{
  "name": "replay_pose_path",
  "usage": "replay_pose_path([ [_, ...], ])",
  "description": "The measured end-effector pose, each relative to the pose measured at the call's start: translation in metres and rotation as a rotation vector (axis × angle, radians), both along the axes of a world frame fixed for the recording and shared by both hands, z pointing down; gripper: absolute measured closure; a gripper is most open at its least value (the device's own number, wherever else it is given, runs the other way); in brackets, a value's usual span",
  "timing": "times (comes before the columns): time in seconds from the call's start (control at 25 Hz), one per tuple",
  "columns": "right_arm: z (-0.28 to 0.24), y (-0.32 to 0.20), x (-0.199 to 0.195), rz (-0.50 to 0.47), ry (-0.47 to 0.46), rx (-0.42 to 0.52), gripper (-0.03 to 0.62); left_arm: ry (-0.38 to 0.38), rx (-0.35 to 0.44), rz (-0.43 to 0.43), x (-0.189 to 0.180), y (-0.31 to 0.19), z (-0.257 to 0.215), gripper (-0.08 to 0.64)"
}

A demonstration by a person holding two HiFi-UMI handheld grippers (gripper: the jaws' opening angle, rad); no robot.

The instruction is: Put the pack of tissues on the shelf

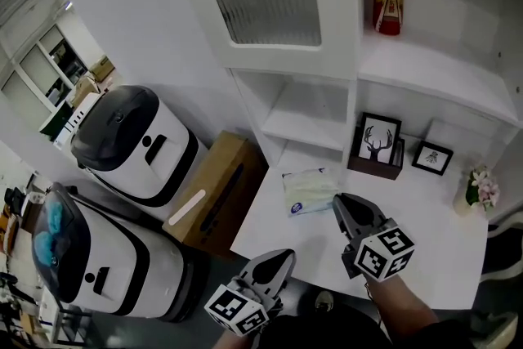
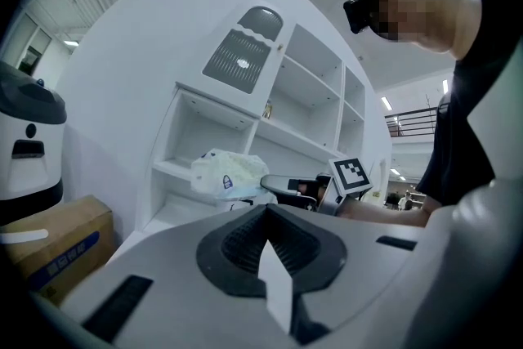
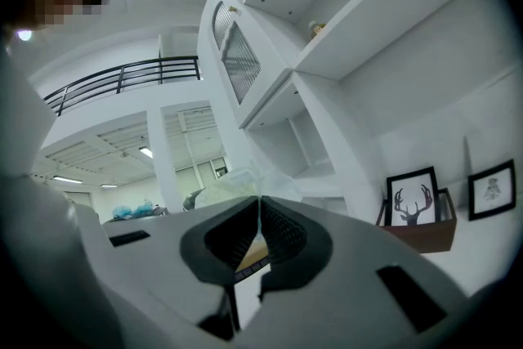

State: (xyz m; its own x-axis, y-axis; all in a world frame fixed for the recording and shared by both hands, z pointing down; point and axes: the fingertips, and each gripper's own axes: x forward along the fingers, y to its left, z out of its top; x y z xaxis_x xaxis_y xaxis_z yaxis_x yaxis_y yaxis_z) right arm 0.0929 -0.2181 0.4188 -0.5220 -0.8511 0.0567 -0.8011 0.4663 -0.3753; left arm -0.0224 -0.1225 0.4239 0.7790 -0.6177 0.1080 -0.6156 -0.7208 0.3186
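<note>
The pack of tissues [image 1: 306,190], a pale crinkled plastic pack with a blue label, lies on the white counter [image 1: 425,241] below the open shelf [image 1: 304,129]. My right gripper [image 1: 338,203] is at the pack's right edge, its jaws shut on a thin bit of the wrapper. In the right gripper view the pack [image 3: 237,185] shows just past the shut right gripper [image 3: 260,200]. The left gripper view shows the pack [image 2: 227,173] with the right gripper [image 2: 274,181] touching it. My left gripper [image 1: 288,256] hangs shut and empty off the counter's front edge; its own view shows this gripper [image 2: 265,210] too.
A framed deer picture [image 1: 378,140], a small frame [image 1: 432,157] and flowers [image 1: 482,187] stand at the counter's back right. A bottle [image 1: 388,4] sits on the upper shelf. Left of the counter are a cardboard box [image 1: 216,192] and two white machines [image 1: 135,145].
</note>
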Motion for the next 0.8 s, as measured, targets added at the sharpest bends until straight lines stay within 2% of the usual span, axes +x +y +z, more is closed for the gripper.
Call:
replay_pose_path([
  [0.36,-0.011,-0.010,0.018,0.030,-0.011,0.034,0.583,-0.012,0.024,0.036,0.018,-0.012,-0.005,0.555],
  [0.8,-0.011,-0.035,0.012,0.100,-0.017,0.042,0.583,-0.010,0.038,0.105,0.008,-0.042,-0.005,0.555],
])
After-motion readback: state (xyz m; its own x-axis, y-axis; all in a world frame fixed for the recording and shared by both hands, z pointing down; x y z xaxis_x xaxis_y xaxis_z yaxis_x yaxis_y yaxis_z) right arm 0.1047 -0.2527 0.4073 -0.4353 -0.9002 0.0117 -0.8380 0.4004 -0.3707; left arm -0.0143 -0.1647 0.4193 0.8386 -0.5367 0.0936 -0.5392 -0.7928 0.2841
